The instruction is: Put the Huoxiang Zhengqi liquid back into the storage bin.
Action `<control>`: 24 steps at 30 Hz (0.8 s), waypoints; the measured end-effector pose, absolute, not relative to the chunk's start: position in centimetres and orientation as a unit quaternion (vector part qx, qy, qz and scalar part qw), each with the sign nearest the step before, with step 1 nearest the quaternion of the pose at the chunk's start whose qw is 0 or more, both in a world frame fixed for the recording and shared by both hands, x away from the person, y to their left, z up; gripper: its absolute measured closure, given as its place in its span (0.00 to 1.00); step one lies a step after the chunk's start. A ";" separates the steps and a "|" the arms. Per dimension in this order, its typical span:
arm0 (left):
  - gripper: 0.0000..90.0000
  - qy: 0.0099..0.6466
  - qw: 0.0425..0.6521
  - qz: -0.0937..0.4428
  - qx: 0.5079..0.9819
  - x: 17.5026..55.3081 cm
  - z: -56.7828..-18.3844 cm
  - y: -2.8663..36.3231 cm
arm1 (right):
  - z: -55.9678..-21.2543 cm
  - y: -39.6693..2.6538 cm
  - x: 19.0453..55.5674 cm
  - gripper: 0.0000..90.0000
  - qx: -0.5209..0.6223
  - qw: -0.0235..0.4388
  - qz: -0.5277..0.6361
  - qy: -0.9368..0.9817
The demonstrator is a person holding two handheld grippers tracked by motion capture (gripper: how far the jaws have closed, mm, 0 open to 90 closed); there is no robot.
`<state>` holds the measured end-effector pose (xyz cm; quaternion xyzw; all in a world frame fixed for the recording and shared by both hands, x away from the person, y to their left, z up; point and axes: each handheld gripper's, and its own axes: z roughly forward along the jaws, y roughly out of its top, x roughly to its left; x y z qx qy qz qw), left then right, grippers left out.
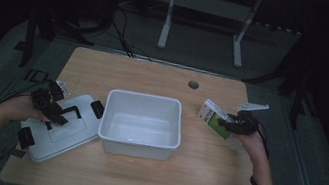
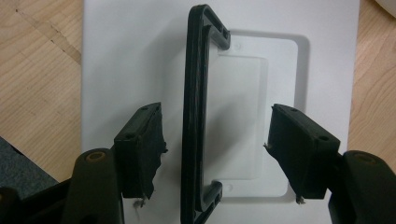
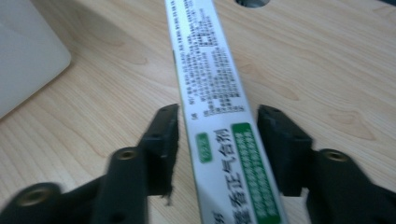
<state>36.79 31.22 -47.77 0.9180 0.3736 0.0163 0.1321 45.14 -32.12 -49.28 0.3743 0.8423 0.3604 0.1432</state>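
The narrow box (image 3: 219, 116) bears green-panel Chinese characters "香正气合剂"; finer print is unreadable.

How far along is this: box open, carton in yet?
Done: the lid is off and lies on the table left of the open white bin, which looks empty. In hand: the right gripper straddles the green-and-white carton right of the bin, with small gaps at the pads, so not clamped. The left gripper hangs open around the lid's black handle. Probably left: grip carton, place in bin, refit lid.
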 end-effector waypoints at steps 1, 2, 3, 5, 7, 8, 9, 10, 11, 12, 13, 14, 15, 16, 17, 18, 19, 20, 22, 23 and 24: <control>0.40 0.374 0.132 0.016 0.918 36.8 -47.8 31.2 | -49.3 -32.0 45.2 0.57 0.374 0.144 0.358 0.844; 0.40 0.380 0.139 0.020 0.914 36.8 -47.6 31.5 | -49.3 -31.9 45.3 0.60 0.375 0.140 0.352 0.846; 0.40 0.380 0.139 0.020 0.914 36.8 -47.6 31.5 | -49.3 -31.9 45.3 0.60 0.375 0.140 0.352 0.846; 0.40 0.380 0.137 0.022 0.915 36.8 -47.5 31.5 | -49.4 -31.9 45.4 0.60 0.372 0.138 0.347 0.850; 0.40 0.379 0.137 0.020 0.915 36.8 -47.5 31.4 | -49.4 -31.7 45.4 0.62 0.368 0.135 0.339 0.855; 0.40 0.379 0.137 0.021 0.915 36.8 -47.5 31.4 | -49.5 -31.6 45.4 0.63 0.368 0.135 0.332 0.858; 0.40 0.379 0.138 0.019 0.915 36.8 -47.5 31.4 | -49.6 -31.5 45.4 0.65 0.365 0.138 0.327 0.861; 0.40 0.379 0.138 0.017 0.915 36.8 -47.6 31.4 | -49.5 -31.5 45.3 0.69 0.363 0.138 0.326 0.862; 0.40 0.378 0.135 0.017 0.916 36.8 -47.6 31.3 | -49.4 -31.4 45.3 0.69 0.358 0.140 0.326 0.863; 0.40 0.377 0.134 0.015 0.916 36.8 -47.7 31.3 | -49.4 -31.3 45.2 0.70 0.356 0.146 0.322 0.865; 0.40 0.377 0.133 0.015 0.916 36.8 -47.7 31.2 | -49.4 -31.3 45.1 0.70 0.355 0.148 0.321 0.865; 0.40 0.378 0.131 0.014 0.916 36.8 -47.8 31.1 | -49.4 -31.2 45.1 0.70 0.356 0.148 0.324 0.864; 0.40 0.378 0.131 0.014 0.916 36.8 -47.8 31.1 | -49.4 -31.2 45.1 0.70 0.356 0.148 0.324 0.864; 0.40 0.377 0.132 0.013 0.917 36.8 -47.8 31.1 | -49.3 -31.3 44.9 0.70 0.357 0.148 0.325 0.863; 0.40 0.375 0.131 0.014 0.918 36.9 -47.8 31.1 | -49.1 -31.4 44.8 0.71 0.356 0.144 0.328 0.863; 0.40 0.375 0.132 0.016 0.917 36.9 -47.8 31.0 | -49.0 -31.4 44.7 0.71 0.356 0.143 0.327 0.863; 0.40 0.375 0.132 0.016 0.917 36.9 -47.8 31.0 | -49.0 -31.4 44.7 0.71 0.356 0.143 0.327 0.863; 0.40 0.378 0.136 0.014 0.916 36.9 -47.7 31.0 | -48.5 -31.7 44.5 0.71 0.357 0.139 0.333 0.861; 0.40 0.377 0.136 0.015 0.916 36.9 -47.6 30.9 | -48.2 -31.8 44.3 0.71 0.355 0.140 0.339 0.860; 0.40 0.374 0.133 0.011 0.918 36.9 -47.5 30.8 | -47.9 -31.9 44.0 0.71 0.353 0.142 0.342 0.859; 0.40 0.374 0.133 0.011 0.918 36.9 -47.5 30.8 | -47.9 -31.9 44.0 0.71 0.353 0.142 0.342 0.859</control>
